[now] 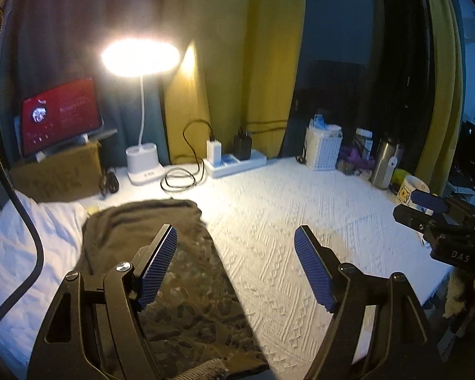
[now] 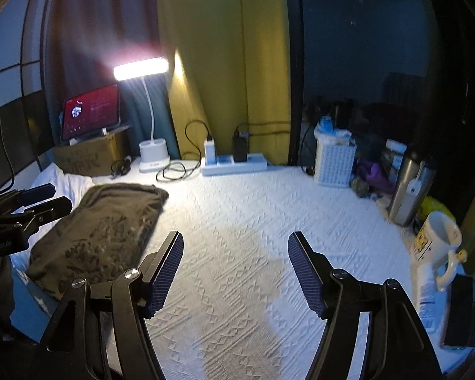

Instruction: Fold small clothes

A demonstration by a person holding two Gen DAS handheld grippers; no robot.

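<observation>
Olive-brown folded garment (image 1: 148, 253) is lying on the white textured bedspread (image 1: 285, 221), under and just ahead of our left tongs (image 1: 236, 269), whose blue pads are standing wide apart, gripping nothing. We are holding our right tongs (image 2: 236, 272) apart too, over bare bedspread, the garment off to their left. A lit desk lamp (image 2: 152, 155) is glowing well ahead.

Left claw (image 1: 236, 269): jaws spread wide, low centre of frame. Right claw (image 2: 236, 272): jaws likewise spread, holding nothing.
</observation>
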